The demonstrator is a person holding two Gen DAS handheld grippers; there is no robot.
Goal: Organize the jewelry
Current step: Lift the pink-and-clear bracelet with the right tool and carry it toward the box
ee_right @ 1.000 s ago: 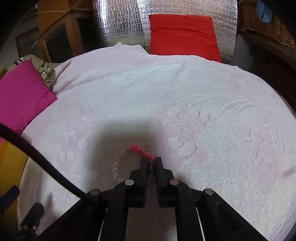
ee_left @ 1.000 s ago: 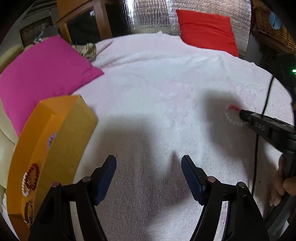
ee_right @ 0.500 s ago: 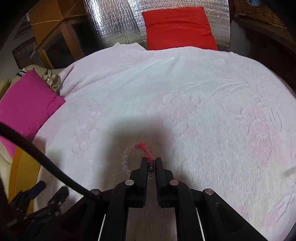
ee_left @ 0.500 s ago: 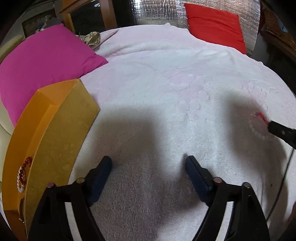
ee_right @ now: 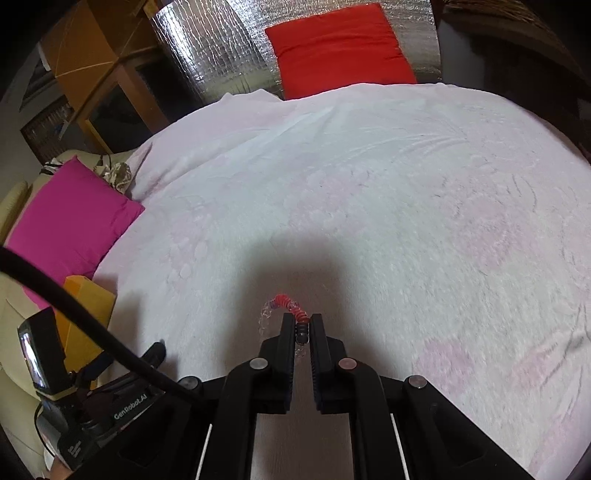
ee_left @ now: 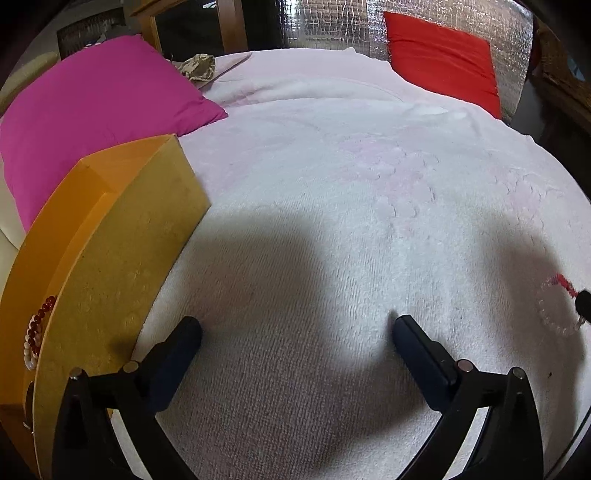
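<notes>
Pinching the bracelet point(ee_right: 282, 306) between nearly closed jaws, my right gripper point(ee_right: 303, 332) has it by the dark beads next to its red section, while the clear beads curl off to the left over the blanket point(ee_right: 369, 203). I cannot tell from either view whether the loop hangs free or touches the fabric. From the left wrist camera the same bracelet point(ee_left: 554, 310) shows at the far right edge, with only the dark tip of my right gripper point(ee_left: 583, 306) visible beside it. My left gripper point(ee_left: 295, 332) is spread wide, holding nothing, its fingers low over the blanket point(ee_left: 332, 184) in a patch of shadow. Just beside its left finger point(ee_left: 177, 354) stands the orange box point(ee_left: 122, 258), whose near wall rises close to that finger; I cannot say whether they touch. Inside the box, along its left side, I see a string of dark red and pale beads point(ee_left: 35, 332). Behind the box lies a magenta pillow point(ee_left: 92, 110), and a red pillow point(ee_left: 443, 62) leans against the silver foil point(ee_left: 332, 26) at the far side.
</notes>
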